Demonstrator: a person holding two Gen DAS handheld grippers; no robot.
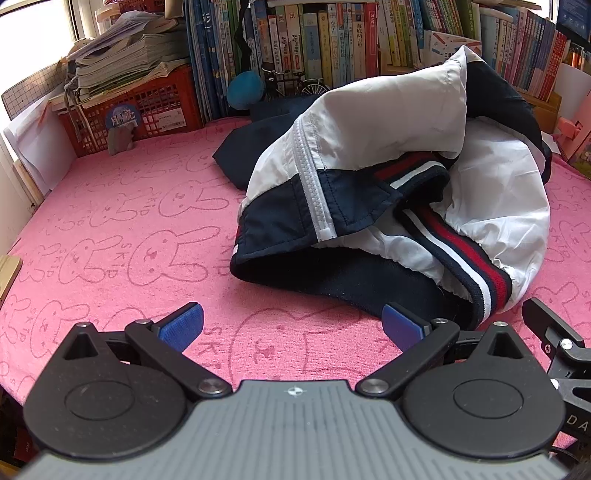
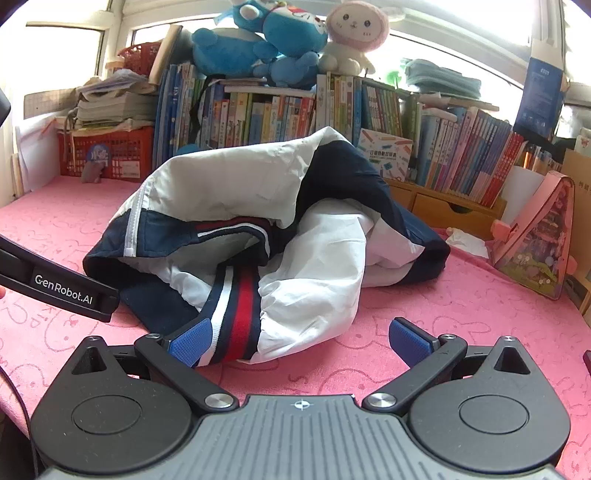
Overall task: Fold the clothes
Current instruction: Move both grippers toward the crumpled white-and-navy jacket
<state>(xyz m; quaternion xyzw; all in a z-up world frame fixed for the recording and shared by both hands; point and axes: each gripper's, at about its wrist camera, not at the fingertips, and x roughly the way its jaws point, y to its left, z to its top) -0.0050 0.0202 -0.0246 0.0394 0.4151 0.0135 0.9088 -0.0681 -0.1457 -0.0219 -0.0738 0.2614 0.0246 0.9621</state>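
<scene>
Jacket: a navy-and-white zip jacket [image 1: 388, 184] lies crumpled in a heap on the pink bunny-print towel [image 1: 110, 229], bunched and unfolded, with one white panel puffed up at the top.
Zipper: the white zipper [image 1: 314, 192] runs down the heap's left face in your left view.
Hem band: the striped navy, white and red ribbed band [image 2: 236, 310] curls out of the heap toward you; in your right view its end reaches the towel just ahead of the fingers.
Left gripper: your left gripper [image 1: 291, 326] is spread wide and holds nothing. The jacket sits ahead and to the right of it; the dark lower edge lies just beyond the right blue pad [image 1: 400, 326], and you cannot tell whether they touch. The left pad is over bare towel.
Right gripper: your right gripper [image 2: 301, 341] is also spread wide and empty. The band's end lies right against its left blue pad [image 2: 192, 343], partly between the fingers; the right pad is over bare towel, well clear of the cloth.
Other tool in view: the black body of your left gripper [image 2: 70, 291], marked GenRobot.AI, enters the right view from the left, beside the heap.
Behind: rows of upright books [image 2: 369, 110], a red plastic crate [image 1: 147, 107] under stacked papers, and blue and pink plush toys [image 2: 288, 33] on top of the books.
</scene>
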